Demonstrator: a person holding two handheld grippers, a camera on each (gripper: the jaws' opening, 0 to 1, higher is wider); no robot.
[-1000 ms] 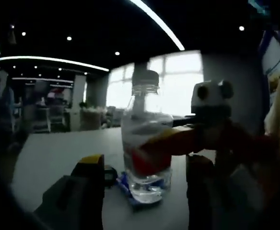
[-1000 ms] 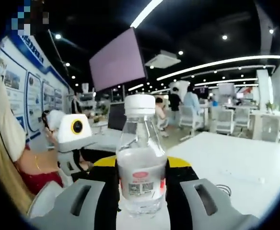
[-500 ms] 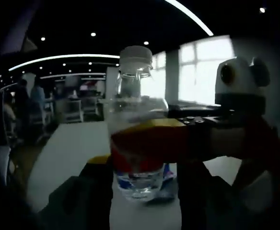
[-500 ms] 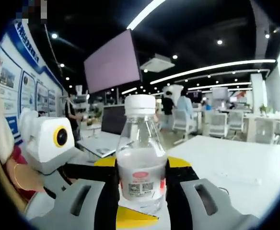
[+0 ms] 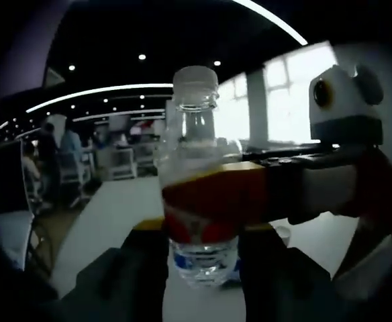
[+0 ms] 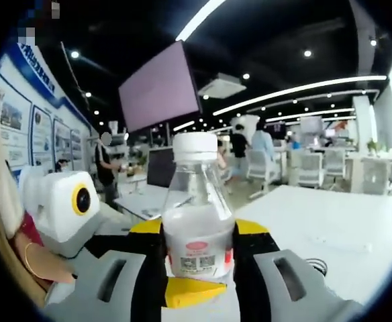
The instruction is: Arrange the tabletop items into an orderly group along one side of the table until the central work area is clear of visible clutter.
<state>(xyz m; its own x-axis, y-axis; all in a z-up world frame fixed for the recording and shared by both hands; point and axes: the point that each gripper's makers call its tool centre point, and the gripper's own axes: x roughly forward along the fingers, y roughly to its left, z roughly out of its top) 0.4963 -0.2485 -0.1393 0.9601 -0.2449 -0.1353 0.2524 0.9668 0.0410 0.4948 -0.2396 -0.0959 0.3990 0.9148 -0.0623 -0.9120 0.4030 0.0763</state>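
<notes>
Left gripper view, left to right: dim office background with seated people far left, white bench [image 5: 122, 208] running away from the camera. Centre: clear plastic water bottle with white cap and red label [image 5: 197, 168], upright, partly filled. Left hand-held gripper [image 5: 199, 268] rises from the bottom, its 2 dark jaws on either side of the bottle's base; whether they touch the bottle I cannot tell, light is too poor. A blue item lies under or just behind the bottle's base, too blurred to identify. From the right, the right hand-held gripper [image 5: 209, 198] reaches in, its yellow-tipped jaw across the bottle's label band.

Right gripper view, left to right: a person's wrist with a thin bracelet [image 6: 31, 255] at far left, then the left hand-held gripper [image 6: 182, 292] with its yellow tip just below the bottle's base. Centre: the bottle [image 6: 198, 225], upright, held between the right hand-held gripper's [image 6: 198, 245] 2 grey jaws with yellow-black pads closed against its sides. Right: white bench [image 6: 330, 221], a dark cable [image 6: 317, 266] lying on it near the right jaw.
</notes>
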